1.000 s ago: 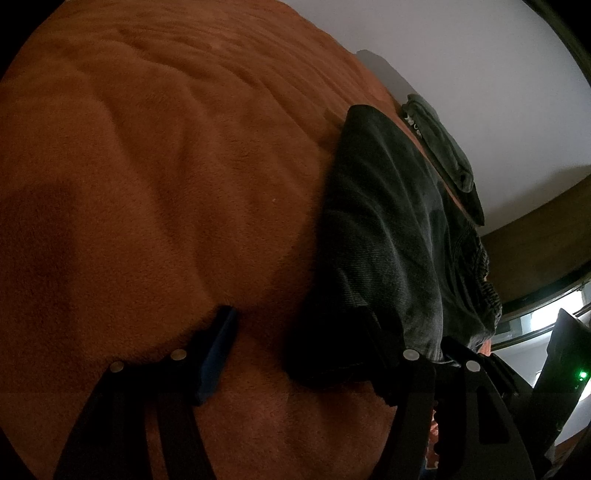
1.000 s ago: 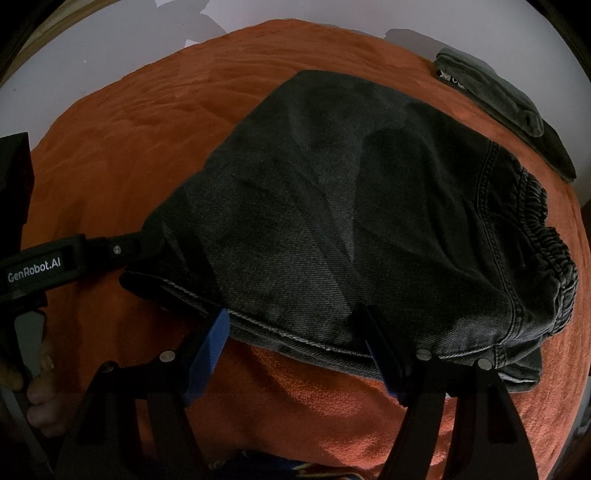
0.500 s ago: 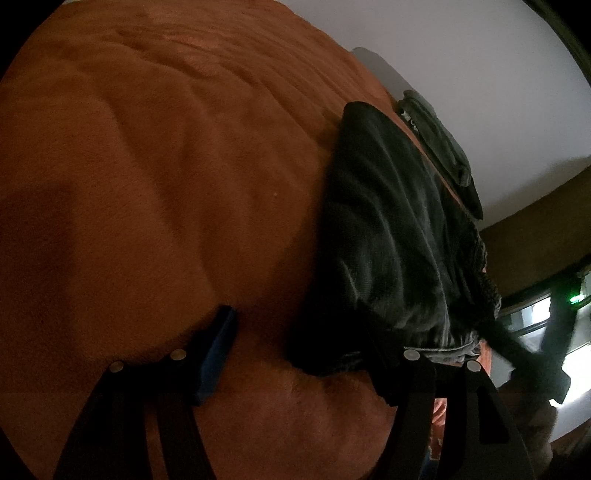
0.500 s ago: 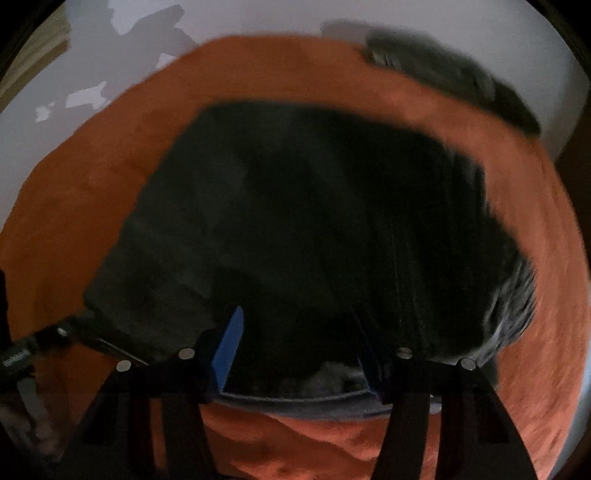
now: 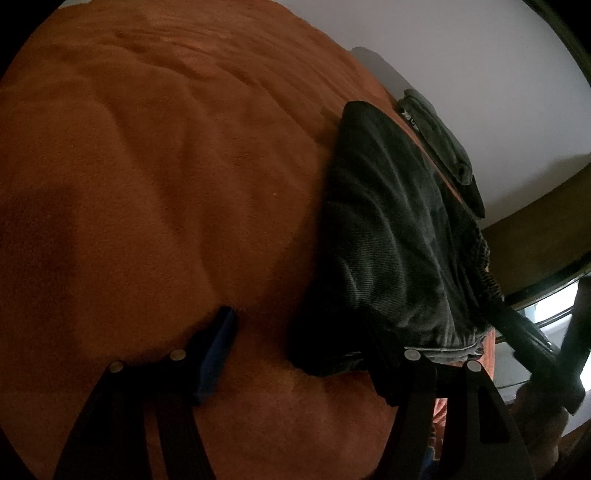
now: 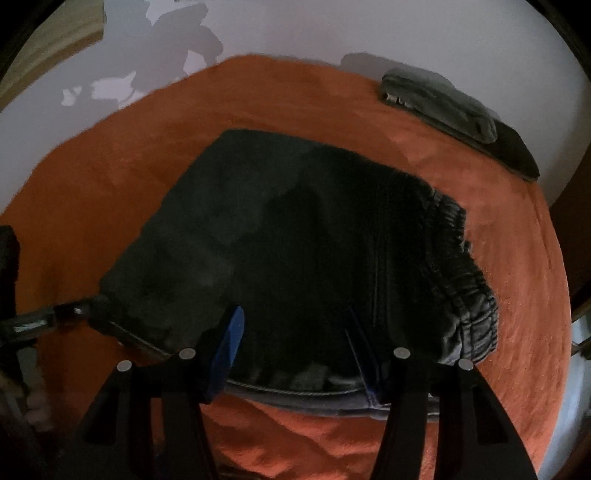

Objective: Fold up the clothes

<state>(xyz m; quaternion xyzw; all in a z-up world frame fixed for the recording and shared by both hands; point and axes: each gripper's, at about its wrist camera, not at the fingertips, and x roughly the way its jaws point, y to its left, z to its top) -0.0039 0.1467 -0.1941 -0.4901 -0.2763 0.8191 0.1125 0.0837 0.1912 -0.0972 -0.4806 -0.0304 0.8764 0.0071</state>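
Note:
Dark grey folded jeans [image 5: 388, 229] [image 6: 295, 240] lie on an orange blanket [image 5: 147, 184], elastic waistband to the right. My left gripper [image 5: 303, 343] rests low at the jeans' left corner. Its jaws are wide open: the right finger is buried in the dark corner and the blue left pad sits on bare blanket. My right gripper [image 6: 295, 332] hovers over the jeans' near hem with denim between its pads. The pads stand apart and I see no pinch. In the right wrist view, a finger [image 6: 70, 312] of the left gripper touches the jeans' left corner.
A second folded grey-green garment [image 5: 439, 144] [image 6: 443, 103] lies at the blanket's far right edge against the white wall [image 6: 295, 29]. Brown wooden furniture [image 5: 535, 240] stands to the right. A hand [image 6: 33, 406] shows at the lower left.
My right gripper has moved forward from the near hem onto the jeans and its jaws have narrowed. The denim near the hem looks more wrinkled. The left gripper has stayed put.

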